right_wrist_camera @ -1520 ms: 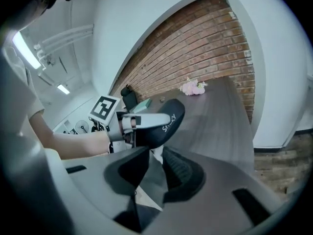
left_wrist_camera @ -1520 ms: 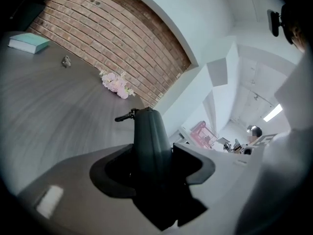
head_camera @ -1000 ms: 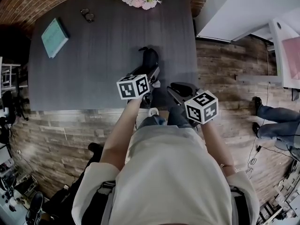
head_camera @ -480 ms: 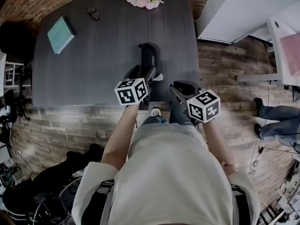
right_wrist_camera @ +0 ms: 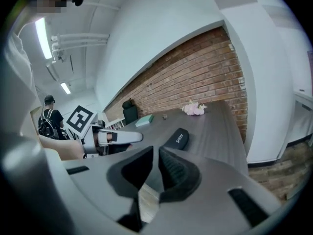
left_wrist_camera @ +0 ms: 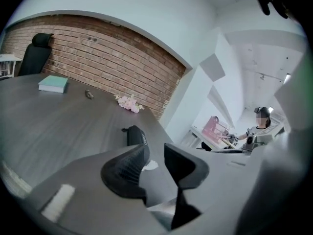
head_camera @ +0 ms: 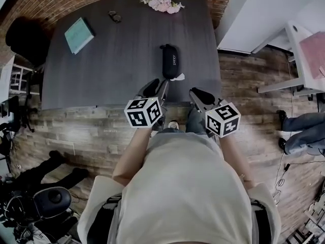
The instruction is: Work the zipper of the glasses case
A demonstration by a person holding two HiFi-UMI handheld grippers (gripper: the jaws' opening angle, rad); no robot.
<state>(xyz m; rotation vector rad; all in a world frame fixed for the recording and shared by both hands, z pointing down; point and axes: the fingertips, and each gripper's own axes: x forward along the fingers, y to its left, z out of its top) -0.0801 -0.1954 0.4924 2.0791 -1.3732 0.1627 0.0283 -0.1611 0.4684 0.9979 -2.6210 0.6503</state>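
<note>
The black glasses case (head_camera: 170,61) lies by itself on the dark table (head_camera: 127,70), lengthwise away from me, with a small white scrap (head_camera: 177,77) at its near end. My left gripper (head_camera: 157,88) hovers at the table's near edge, short of the case; its jaws are closing with nothing between them. In the left gripper view the case (left_wrist_camera: 137,135) lies beyond the left gripper (left_wrist_camera: 155,153). My right gripper (head_camera: 195,93) is beside it to the right, jaws closing to a thin gap, also with nothing in them. From the right gripper (right_wrist_camera: 155,155) the case (right_wrist_camera: 177,138) shows ahead.
A teal book (head_camera: 78,34) lies at the far left of the table, a small dark object (head_camera: 115,17) behind it, pink flowers (head_camera: 163,4) at the far edge. A black chair (head_camera: 25,37) stands left. A white desk (head_camera: 304,50) and a person's legs (head_camera: 304,131) are right.
Both grippers have drawn back from the case toward the table's near edge. The left gripper, earlier right at the case, is now apart from it, and its jaws have narrowed.
</note>
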